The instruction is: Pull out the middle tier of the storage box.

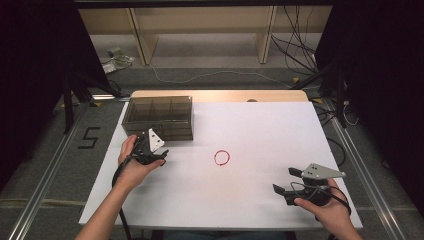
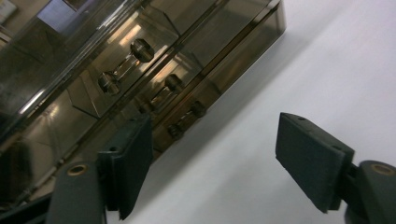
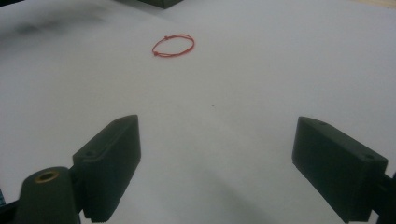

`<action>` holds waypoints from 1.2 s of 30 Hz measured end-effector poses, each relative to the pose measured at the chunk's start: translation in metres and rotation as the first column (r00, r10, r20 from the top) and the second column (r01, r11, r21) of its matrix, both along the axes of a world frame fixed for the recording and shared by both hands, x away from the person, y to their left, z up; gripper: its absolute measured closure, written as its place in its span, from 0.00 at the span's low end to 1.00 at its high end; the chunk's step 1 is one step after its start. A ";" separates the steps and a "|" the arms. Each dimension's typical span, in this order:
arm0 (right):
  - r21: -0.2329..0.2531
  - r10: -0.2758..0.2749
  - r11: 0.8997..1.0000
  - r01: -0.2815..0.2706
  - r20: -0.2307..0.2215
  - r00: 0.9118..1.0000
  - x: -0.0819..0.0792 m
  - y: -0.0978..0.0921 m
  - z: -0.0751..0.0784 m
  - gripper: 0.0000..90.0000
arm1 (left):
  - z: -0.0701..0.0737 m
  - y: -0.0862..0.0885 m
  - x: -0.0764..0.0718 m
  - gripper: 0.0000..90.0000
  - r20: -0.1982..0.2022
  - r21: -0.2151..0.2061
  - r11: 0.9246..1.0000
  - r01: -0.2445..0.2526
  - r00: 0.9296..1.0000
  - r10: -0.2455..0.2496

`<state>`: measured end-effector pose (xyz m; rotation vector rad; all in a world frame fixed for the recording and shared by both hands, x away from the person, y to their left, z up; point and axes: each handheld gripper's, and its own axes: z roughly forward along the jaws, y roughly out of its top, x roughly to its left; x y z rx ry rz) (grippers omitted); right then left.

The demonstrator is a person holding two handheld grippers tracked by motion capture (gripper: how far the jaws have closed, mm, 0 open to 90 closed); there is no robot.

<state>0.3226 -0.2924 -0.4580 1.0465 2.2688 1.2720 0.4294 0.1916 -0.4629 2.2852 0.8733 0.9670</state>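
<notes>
- The smoky see-through box [image 1: 158, 117] sits at the far left of the white table [image 1: 260, 200]. It has little drawers with round knobs [image 2: 141, 49], seen in your left gripper view.
- Your left gripper [image 1: 150, 150] is right next to the front of the box. Its jaws are wide apart and hold nothing. One jaw is just beside the drawer fronts, so it looks like you are getting ready to pull a knob.
- The red string loop [image 1: 222, 157] lies flat near the middle of the table, well apart from the box. It may be meant to go in a drawer, but that is only a guess.
- Your right gripper [image 1: 296, 181] waits near the front right corner. Its jaws are also spread wide and hold nothing. It points at the loop [image 3: 173, 45], with bare table in between.
- There is lots of open room between both grippers, so you can move without bumping.
- Watch the edges: the box is close to the left edge of the table, and your right hand [image 1: 327, 212] is close to the front edge.
</notes>
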 end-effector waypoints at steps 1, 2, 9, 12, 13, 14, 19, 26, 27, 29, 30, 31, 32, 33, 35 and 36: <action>-0.001 0.001 1.000 -0.001 0.001 1.000 0.000 0.000 0.000 0.18 | -0.002 -0.001 0.002 0.32 0.014 0.027 1.000 0.009 1.000 -0.009; -0.002 0.004 1.000 -0.004 0.000 1.000 0.000 0.000 0.000 0.18 | -0.004 -0.001 0.004 0.32 0.031 0.057 0.998 0.015 0.999 -0.017; -0.005 0.003 1.000 -0.003 -0.005 1.000 0.000 0.000 -0.001 0.18 | -0.013 -0.005 0.007 0.38 0.107 0.217 0.976 0.021 0.993 -0.046; -0.005 0.002 1.000 -0.002 -0.005 1.000 0.000 0.000 0.000 0.18 | -0.016 -0.007 0.007 0.42 0.145 0.306 0.952 0.017 0.987 -0.064; -0.005 0.002 1.000 -0.002 -0.005 1.000 0.000 0.000 0.000 0.18 | -0.017 -0.008 0.007 0.42 0.152 0.338 0.941 0.014 0.986 -0.070; -0.005 0.002 1.000 -0.002 -0.005 1.000 0.000 0.000 0.000 0.18 | -0.018 -0.010 0.007 0.43 0.157 0.353 0.935 0.012 0.985 -0.072; -0.006 0.002 1.000 -0.002 -0.004 1.000 0.000 0.000 0.000 0.18 | -0.025 -0.018 0.007 0.45 0.190 0.445 0.895 -0.008 0.978 -0.086; -0.005 0.002 1.000 -0.002 -0.005 1.000 0.000 0.000 0.000 0.18 | -0.033 -0.021 0.011 0.53 0.213 0.530 0.848 -0.023 0.971 -0.106; -0.005 0.002 1.000 -0.002 -0.005 1.000 0.000 0.000 0.000 0.18 | -0.034 -0.021 0.011 0.53 0.210 0.539 0.842 -0.018 0.971 -0.113; -0.005 0.003 1.000 -0.003 -0.005 1.000 0.000 0.000 0.000 0.18 | -0.035 -0.020 0.011 0.55 0.224 0.553 0.833 -0.029 0.968 -0.115; -0.006 0.003 1.000 -0.003 -0.005 1.000 0.000 0.000 0.000 0.18 | -0.035 -0.020 0.011 0.55 0.229 0.547 0.837 -0.033 0.967 -0.112; -0.007 0.005 1.000 -0.005 -0.005 1.000 0.000 0.000 0.000 0.18 | -0.035 -0.019 0.012 0.55 0.236 0.548 0.836 -0.039 0.965 -0.110; -0.007 0.005 1.000 -0.005 -0.005 1.000 0.000 0.000 0.000 0.18 | -0.035 -0.019 0.012 0.55 0.243 0.555 0.831 -0.043 0.964 -0.113; -0.006 0.004 1.000 -0.004 -0.005 1.000 0.000 0.000 0.000 0.18 | -0.035 -0.018 0.013 0.56 0.244 0.559 0.828 -0.044 0.963 -0.114; -0.005 0.005 1.000 -0.005 -0.005 1.000 -0.001 0.001 -0.001 0.18 | -0.037 -0.020 0.013 0.56 0.243 0.576 0.817 -0.040 0.962 -0.124; -0.005 0.005 1.000 -0.005 -0.006 1.000 -0.001 0.001 -0.001 0.18 | -0.038 -0.021 0.013 0.56 0.246 0.589 0.807 -0.033 0.959 -0.140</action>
